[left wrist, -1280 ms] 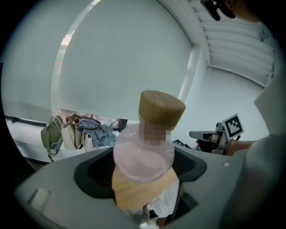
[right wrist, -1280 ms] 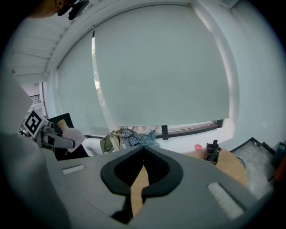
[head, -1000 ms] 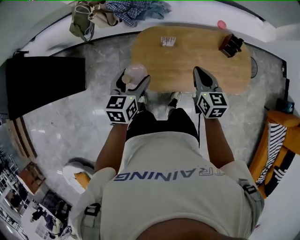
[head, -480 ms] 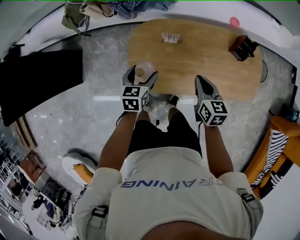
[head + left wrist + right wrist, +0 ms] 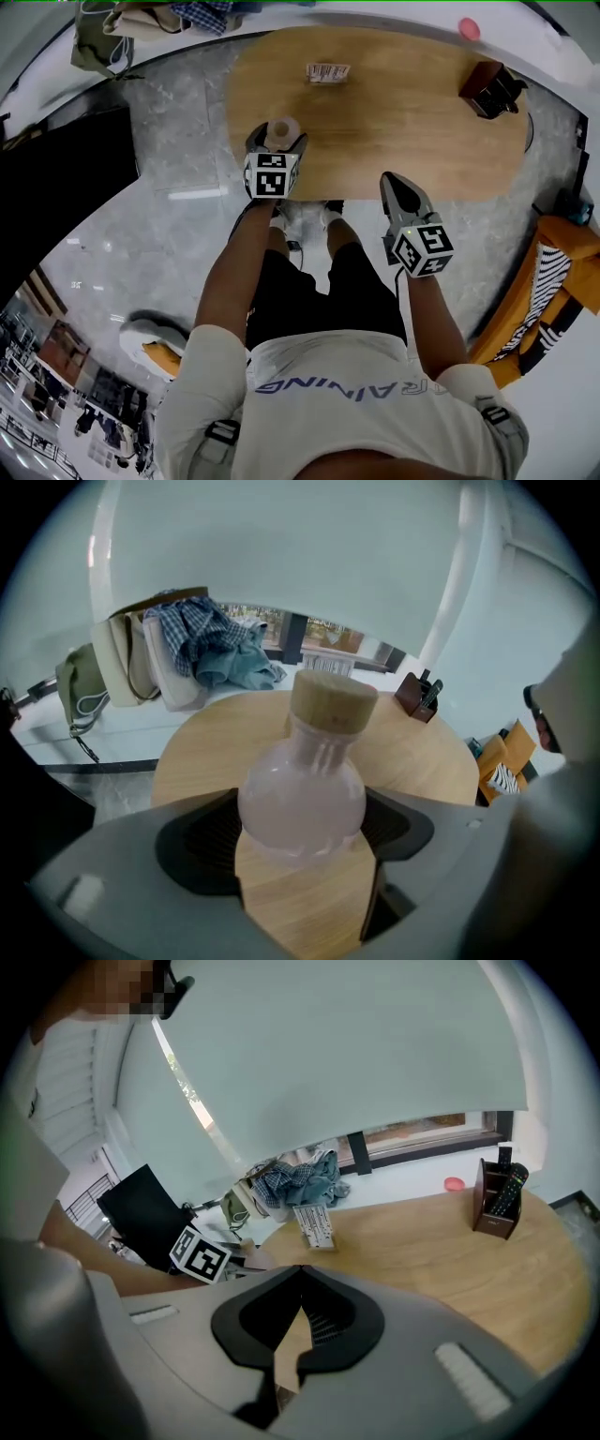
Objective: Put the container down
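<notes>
We are holding the container [image 5: 302, 794], a frosted round bottle with a cork-coloured cap, over the near left edge of the worktop [image 5: 394, 112]. Its cloudy wall is hiding any contents. Our left gripper's [image 5: 276, 142] fingers are clamping its belly. The right gripper's [image 5: 298, 1309] fingers are pressing together, empty. A dark holder [image 5: 487, 86] is carrying slim things we cannot identify.
</notes>
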